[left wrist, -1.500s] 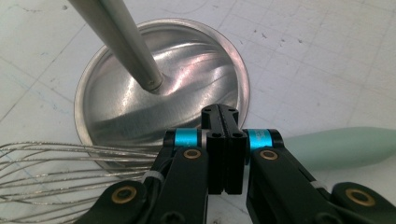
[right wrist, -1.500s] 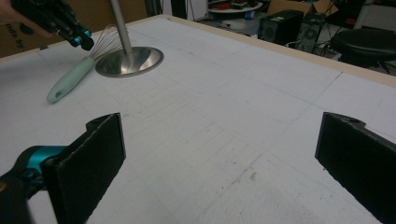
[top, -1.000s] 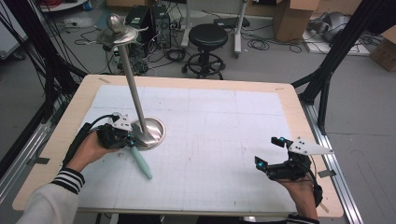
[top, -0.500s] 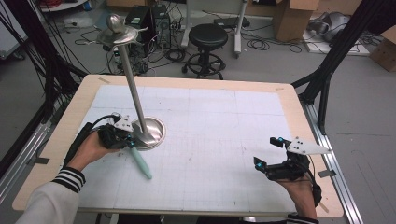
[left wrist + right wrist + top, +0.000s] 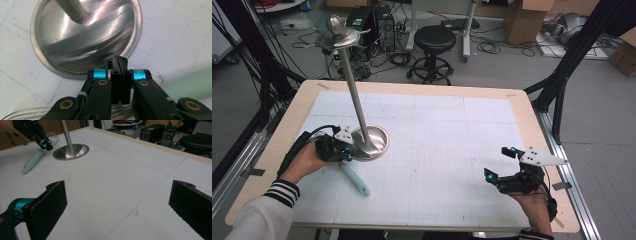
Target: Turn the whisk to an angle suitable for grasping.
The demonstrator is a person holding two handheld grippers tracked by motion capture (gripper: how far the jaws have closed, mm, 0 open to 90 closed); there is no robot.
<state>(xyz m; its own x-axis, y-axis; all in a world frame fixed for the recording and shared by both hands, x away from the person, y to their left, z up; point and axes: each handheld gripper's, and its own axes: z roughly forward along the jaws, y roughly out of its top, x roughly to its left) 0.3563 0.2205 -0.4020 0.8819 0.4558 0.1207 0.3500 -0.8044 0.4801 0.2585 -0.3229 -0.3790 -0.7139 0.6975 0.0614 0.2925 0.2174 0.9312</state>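
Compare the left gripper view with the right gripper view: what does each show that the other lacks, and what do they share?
Left gripper view: the left gripper from behind, jaws shut, its tip at the rim of the steel base, with wire loops under it. Right gripper view: the right gripper, jaws wide open with nothing between, and a stool and computer case beyond the table. Both: the base, the pole, the green handle and the gridded mat.
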